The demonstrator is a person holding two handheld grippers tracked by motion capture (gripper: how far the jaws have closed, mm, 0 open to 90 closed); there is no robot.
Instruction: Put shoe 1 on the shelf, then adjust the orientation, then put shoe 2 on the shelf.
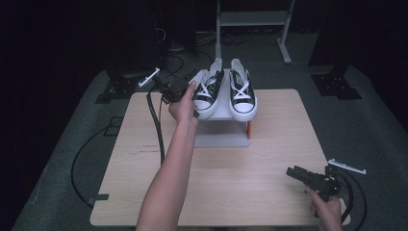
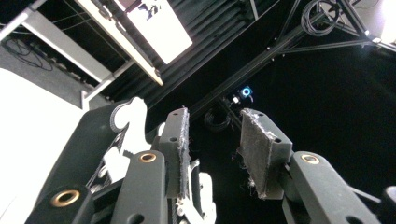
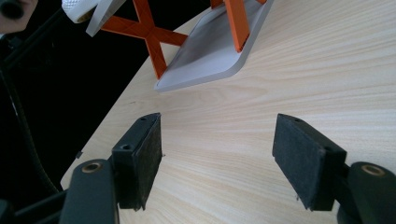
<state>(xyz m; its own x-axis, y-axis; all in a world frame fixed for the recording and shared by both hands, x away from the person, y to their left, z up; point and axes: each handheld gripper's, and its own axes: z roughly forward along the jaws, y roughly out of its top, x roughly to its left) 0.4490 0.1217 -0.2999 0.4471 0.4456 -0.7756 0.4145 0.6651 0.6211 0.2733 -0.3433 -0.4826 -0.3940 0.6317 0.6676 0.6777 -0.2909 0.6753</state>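
Note:
Two black-and-white sneakers stand side by side on a raised white stand [image 1: 223,140] at the back of the table, the left sneaker [image 1: 208,91] next to the right sneaker [image 1: 242,91]. My left gripper [image 1: 185,83] is up against the outer side of the left sneaker. In the left gripper view it [image 2: 215,114] is open and tilted upward, with only dark room between its pads. The sneaker's black canvas [image 2: 88,140] lies just outside the left jaw. My right gripper [image 1: 291,172] rests low at the table's front right, open [image 3: 218,123] over bare wood.
The stand has orange legs [image 3: 149,32] and a grey base plate [image 3: 210,51]. A black cable [image 1: 156,125] trails from the left gripper across the wooden table [image 1: 269,202]. Dark floor and metal frames surround the table.

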